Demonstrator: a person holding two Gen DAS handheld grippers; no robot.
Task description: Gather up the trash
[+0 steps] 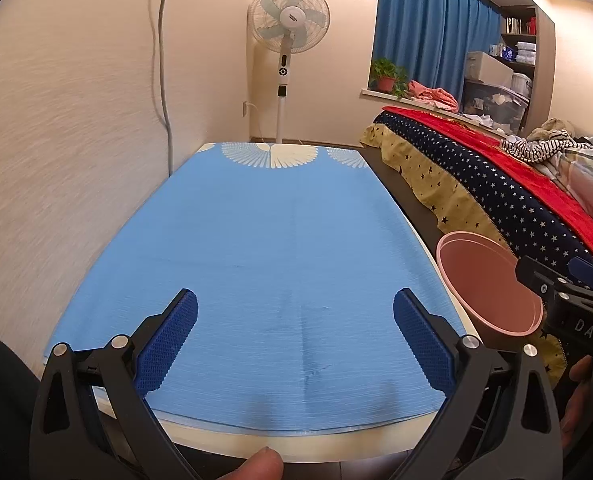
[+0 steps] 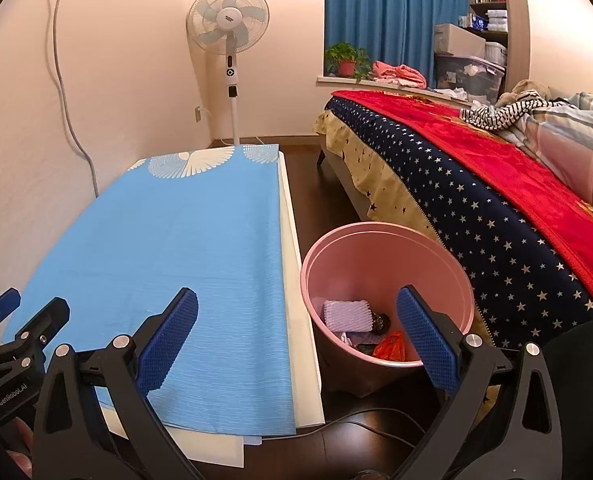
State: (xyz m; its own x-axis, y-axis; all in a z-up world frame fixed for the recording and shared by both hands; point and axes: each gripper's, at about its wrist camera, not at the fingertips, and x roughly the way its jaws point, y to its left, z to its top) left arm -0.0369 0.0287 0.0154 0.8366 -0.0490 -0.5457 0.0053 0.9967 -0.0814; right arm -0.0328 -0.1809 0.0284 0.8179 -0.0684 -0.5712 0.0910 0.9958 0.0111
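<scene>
A pink bin (image 2: 388, 248) stands on the dark floor between the table and the bed. Inside it lie a pale purple foam wrap (image 2: 346, 315), an orange wrapper (image 2: 390, 347) and other scraps. My right gripper (image 2: 296, 340) is open and empty, hovering over the table's right edge and the bin. My left gripper (image 1: 295, 340) is open and empty above the near end of the table's blue cloth (image 1: 264, 264). The bin's rim (image 1: 492, 280) shows at the right in the left wrist view, with the right gripper's body (image 1: 568, 300) beside it.
The white table (image 2: 296, 320) with its blue cloth runs along the left wall. A bed (image 2: 496, 184) with a starred cover and red blanket is on the right. A standing fan (image 2: 229, 24) stands at the far wall. A cable (image 2: 356, 426) lies on the floor.
</scene>
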